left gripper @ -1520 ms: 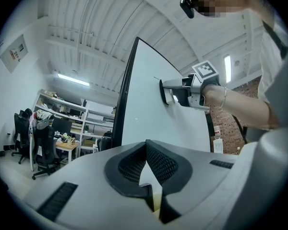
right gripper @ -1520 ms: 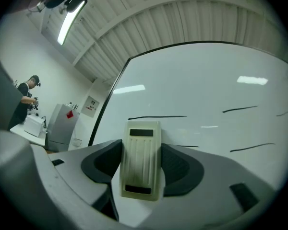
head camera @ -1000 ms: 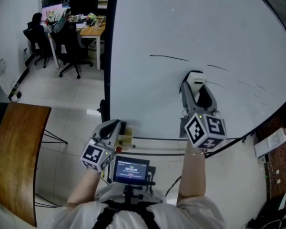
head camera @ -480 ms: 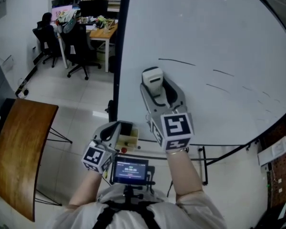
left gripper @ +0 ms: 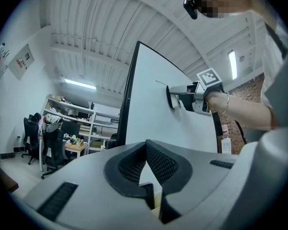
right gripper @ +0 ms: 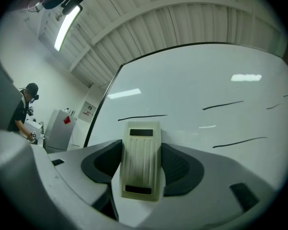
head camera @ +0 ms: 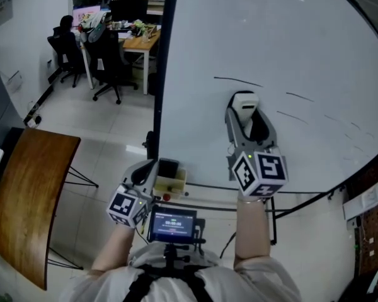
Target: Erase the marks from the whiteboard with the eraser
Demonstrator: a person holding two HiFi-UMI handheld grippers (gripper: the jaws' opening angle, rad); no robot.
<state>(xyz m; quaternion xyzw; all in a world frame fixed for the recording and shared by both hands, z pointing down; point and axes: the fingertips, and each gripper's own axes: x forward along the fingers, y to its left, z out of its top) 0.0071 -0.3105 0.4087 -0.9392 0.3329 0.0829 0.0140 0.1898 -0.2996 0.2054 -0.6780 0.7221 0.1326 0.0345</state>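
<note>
- Right tongs (head camera: pixel 244 107): pinched on the long sides of the eraser (right gripper: pixel 143 159), arm raised towards the board.
- Eraser: set against the whiteboard (head camera: pixel 302 36), just below a long dark mark (head camera: pixel 238 82).
- More marks (head camera: pixel 299 97) right of the eraser: short strokes, fainter towards the board's right edge.
- Left tongs (head camera: pixel 152 167): pressed together with nothing between, held low beside a yellowish box (head camera: pixel 172 183) at the board's lower edge, well apart from the eraser.
- Small screen (head camera: pixel 173 224) at the chest, between the two arms.
- Left of the board: brown counter (head camera: pixel 25 194) close by, chairs (head camera: pixel 107 58) and a cluttered desk (head camera: pixel 135 39) further back.
</note>
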